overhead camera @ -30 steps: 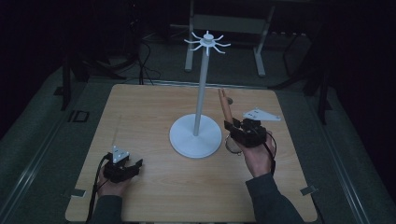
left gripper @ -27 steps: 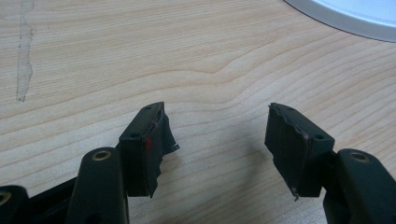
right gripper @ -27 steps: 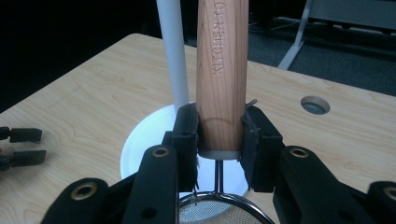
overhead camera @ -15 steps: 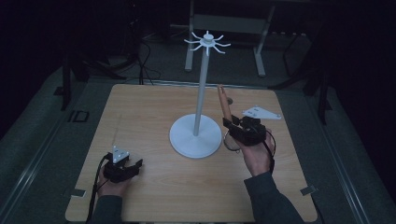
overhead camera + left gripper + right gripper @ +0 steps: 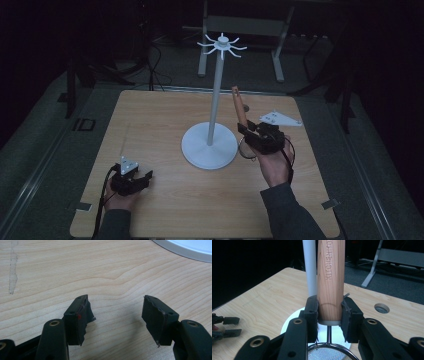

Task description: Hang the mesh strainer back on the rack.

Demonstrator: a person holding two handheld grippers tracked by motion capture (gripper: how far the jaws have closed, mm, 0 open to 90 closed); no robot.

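The right gripper is clamped on a strainer's wooden handle — light, stiff, mesh-heavy. Grip just above the metal collar looks best; the left gripper rests open-jawed, holding nothing.

Your right gripper, clamped on the light wooden handle of the wire-mesh strainer, has shifted slightly away from you across the table. In the high view, the handle's free end now sits a little higher and marginally closer to the white metal stand pole.

table: light wood | on it: white stand base, grey plate
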